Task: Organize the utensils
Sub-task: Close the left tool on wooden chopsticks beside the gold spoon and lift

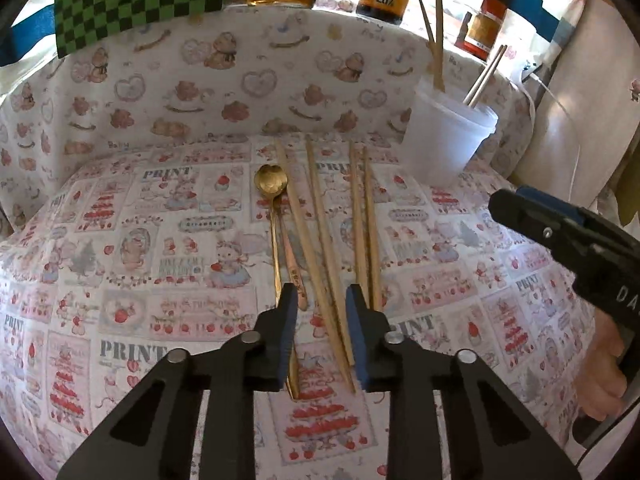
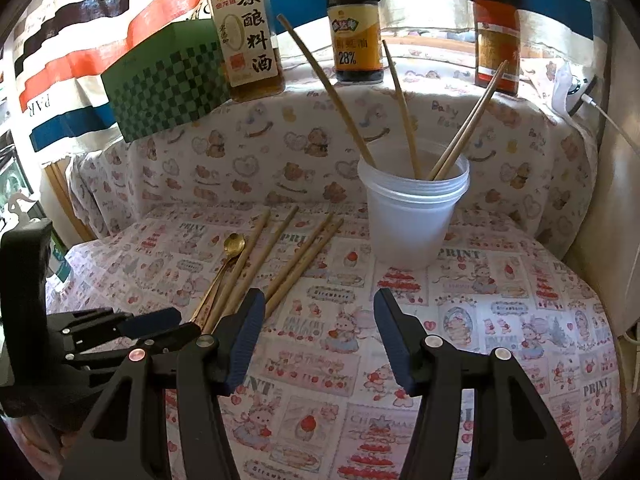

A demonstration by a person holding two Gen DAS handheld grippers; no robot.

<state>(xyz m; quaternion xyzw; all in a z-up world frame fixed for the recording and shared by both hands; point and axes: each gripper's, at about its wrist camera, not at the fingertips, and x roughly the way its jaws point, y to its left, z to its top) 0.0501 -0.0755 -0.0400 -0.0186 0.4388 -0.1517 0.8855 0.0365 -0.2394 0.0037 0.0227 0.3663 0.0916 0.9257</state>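
Several wooden chopsticks [image 1: 320, 232] and a gold spoon [image 1: 273, 200] lie side by side on the patterned tablecloth; they also show in the right wrist view, chopsticks [image 2: 288, 268] and spoon [image 2: 234, 245]. A white plastic cup [image 1: 450, 136] holds several chopsticks upright [image 2: 412, 216]. My left gripper [image 1: 322, 296] is open, its fingers straddling the near ends of two chopsticks just above the cloth. My right gripper [image 2: 320, 300] is open and empty, over bare cloth in front of the cup.
Three sauce bottles [image 2: 356, 28] and a green checkered box [image 2: 168, 80] stand on a ledge behind the table. A cloth-covered back wall [image 1: 240, 92] bounds the table. A white charger cable [image 2: 600, 108] hangs at the right.
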